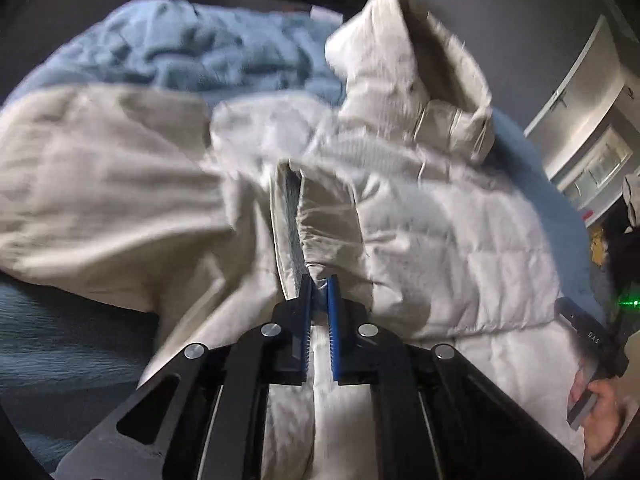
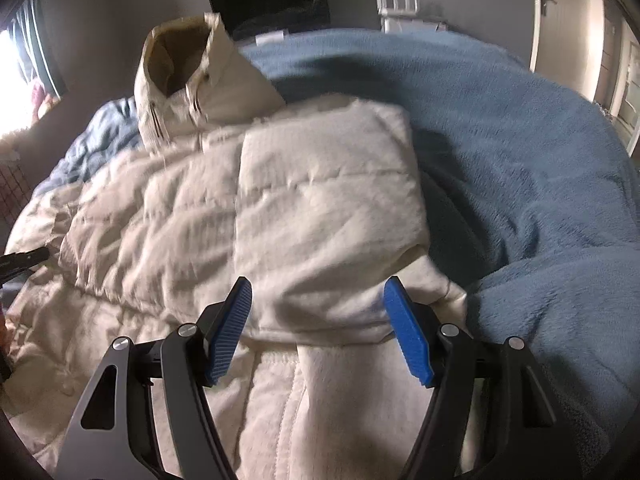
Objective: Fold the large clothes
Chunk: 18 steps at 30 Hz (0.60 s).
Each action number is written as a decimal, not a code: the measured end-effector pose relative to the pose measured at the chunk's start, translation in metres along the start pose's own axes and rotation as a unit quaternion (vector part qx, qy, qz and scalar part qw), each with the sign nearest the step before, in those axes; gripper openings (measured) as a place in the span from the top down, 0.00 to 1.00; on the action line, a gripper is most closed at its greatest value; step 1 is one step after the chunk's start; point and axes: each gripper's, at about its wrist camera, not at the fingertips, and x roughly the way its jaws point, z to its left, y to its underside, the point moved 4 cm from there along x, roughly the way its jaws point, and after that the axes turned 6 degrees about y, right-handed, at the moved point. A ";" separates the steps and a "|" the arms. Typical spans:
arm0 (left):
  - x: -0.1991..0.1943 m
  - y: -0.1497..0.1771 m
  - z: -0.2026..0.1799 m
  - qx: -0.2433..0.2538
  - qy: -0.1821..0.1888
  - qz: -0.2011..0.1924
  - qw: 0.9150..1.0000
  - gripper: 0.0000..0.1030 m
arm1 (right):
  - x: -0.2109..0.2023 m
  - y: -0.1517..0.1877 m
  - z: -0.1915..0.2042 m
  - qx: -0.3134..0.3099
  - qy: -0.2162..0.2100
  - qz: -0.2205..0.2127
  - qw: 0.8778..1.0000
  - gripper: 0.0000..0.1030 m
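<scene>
Puffer jacket (image 1: 420, 208), cream and quilted, is lying on the blue blanket (image 1: 192, 52); left gripper (image 1: 319, 300) is pinching its zipper edge. Right gripper (image 2: 318, 320) is hovering spread over the folded sleeve (image 2: 320, 192). Soft, bulky, probably slippery: grip seams.

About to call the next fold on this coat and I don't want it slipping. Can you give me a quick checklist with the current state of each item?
1. Left tool shut on a coat edge: ok.
2. Right tool open, holding nothing: ok.
3. Right sleeve already folded across the coat's body: ok.
4. Hood laid flat: not ok, it stands up.
5. Blanket bare beside the coat: ok.
6. Grip deep enough to hold through a lift: cannot tell.
</scene>
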 end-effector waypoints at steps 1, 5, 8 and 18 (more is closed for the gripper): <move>-0.007 -0.001 0.000 0.002 -0.006 -0.008 1.000 0.93 | -0.006 -0.002 -0.001 0.005 0.000 -0.013 1.000 0.37; 0.009 0.008 0.008 -0.005 -0.034 0.031 0.999 0.93 | -0.007 -0.004 0.004 -0.005 0.008 -0.016 1.000 0.37; 0.021 0.012 0.012 -0.005 -0.047 0.048 0.998 0.93 | 0.008 -0.002 0.011 -0.023 0.004 0.011 1.000 0.37; 0.021 0.014 0.019 -0.008 -0.056 0.047 0.997 0.86 | 0.033 0.005 0.019 -0.029 -0.002 0.057 0.998 0.36</move>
